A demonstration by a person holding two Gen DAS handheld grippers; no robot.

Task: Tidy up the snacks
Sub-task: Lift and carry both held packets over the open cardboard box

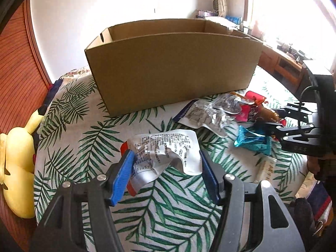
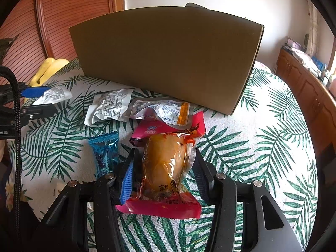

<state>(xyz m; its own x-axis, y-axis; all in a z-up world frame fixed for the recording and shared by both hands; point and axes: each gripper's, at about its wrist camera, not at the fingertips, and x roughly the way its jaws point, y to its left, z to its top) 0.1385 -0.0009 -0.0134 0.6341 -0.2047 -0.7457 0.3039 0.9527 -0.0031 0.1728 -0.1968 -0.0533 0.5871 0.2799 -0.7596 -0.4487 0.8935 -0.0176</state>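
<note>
Both grippers are angled down over a bedspread (image 1: 88, 138) with a green palm-leaf print, and a big open cardboard box (image 1: 172, 69) sits at the far side of it.

The left gripper (image 1: 166, 168) has a crumpled white snack packet (image 1: 166, 149) between its blue pads. The left pad looks like it's touching the packet's red edge, the right one is just beside the other edge, so it looks held, but I can't say how firmly. The right wrist view shows that packet lifted off the cloth at the far left.

The right gripper (image 2: 163, 174) is tilted down too, fingers on either side of a clear pouch with a red border (image 2: 166, 168) and something orange-brown inside. The pouch fills the gap, but I can't tell if the pads are really pressing on it.

The rest of the snacks sit in a loose pile near the box's front wall: a silver packet (image 2: 161, 109), another white one (image 2: 109, 107), and a blue wrapper (image 2: 105, 153) just left of the right gripper. A yellow plush toy (image 1: 19, 168) lies at the left edge of the bed.
</note>
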